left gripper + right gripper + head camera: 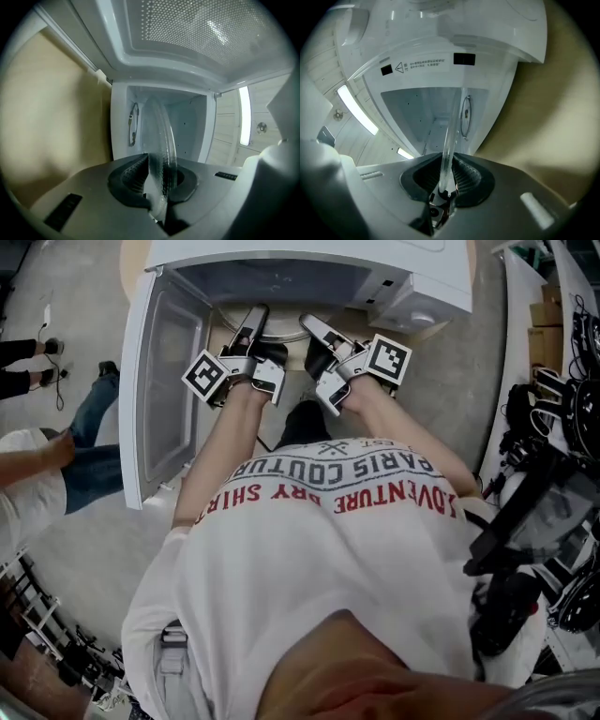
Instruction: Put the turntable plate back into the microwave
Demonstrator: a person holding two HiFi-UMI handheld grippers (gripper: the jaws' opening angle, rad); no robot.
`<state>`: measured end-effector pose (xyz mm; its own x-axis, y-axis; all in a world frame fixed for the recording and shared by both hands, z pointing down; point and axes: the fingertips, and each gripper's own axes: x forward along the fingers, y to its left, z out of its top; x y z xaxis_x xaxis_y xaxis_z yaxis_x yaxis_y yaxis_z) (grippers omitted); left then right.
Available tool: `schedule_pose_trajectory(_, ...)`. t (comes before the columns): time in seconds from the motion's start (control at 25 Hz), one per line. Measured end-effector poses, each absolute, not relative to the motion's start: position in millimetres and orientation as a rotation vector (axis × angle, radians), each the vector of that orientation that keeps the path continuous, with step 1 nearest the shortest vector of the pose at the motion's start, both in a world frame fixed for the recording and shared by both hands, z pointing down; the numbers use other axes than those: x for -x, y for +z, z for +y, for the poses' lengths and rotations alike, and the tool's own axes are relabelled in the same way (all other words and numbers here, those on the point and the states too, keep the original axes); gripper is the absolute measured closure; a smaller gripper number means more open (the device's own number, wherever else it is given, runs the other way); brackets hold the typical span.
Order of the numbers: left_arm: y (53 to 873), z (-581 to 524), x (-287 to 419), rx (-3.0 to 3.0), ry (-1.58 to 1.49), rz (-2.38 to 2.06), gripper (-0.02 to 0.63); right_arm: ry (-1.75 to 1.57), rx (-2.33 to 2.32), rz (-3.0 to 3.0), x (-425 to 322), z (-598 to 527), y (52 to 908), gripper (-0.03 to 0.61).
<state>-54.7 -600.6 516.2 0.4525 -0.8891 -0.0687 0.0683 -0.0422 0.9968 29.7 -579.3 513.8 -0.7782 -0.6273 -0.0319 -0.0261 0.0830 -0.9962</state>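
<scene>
Glass sits between both pairs of jaws. The clear, ribbed, round turntable plate (160, 136) is clamped at its near rim by the left gripper (157, 185), whose dark ridged pads press on either face. The right gripper (445, 180) pinches the same rim further along, where the plate shows edge-on as a thin clear strip. Seen from the head view, the two grippers point side by side and roughly level into the mouth of the white microwave oven (281, 259), their tips just under its top edge. The plate hangs between them, spanning the opening. Its far edge overlaps the pale grey cavity (190, 126) in both gripper views, though whether it has crossed the threshold is hard to judge from these angles. The white oven door with its perforated window (155, 390) stands swung fully open on the person's left. Inside, a thin roller ring (465, 116) lies against the cavity face nearest the tan tabletop (47, 117) on which the oven stands.
</scene>
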Motion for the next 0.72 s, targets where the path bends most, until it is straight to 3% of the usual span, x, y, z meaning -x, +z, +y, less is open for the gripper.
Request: schedule_pose_trajectory(0.72,544.6,-619.4,58.6,-1.346,-0.858,-0.802,0.575,-1.816,0.721,1.706,-27.7,-601.4,542.8,0.543)
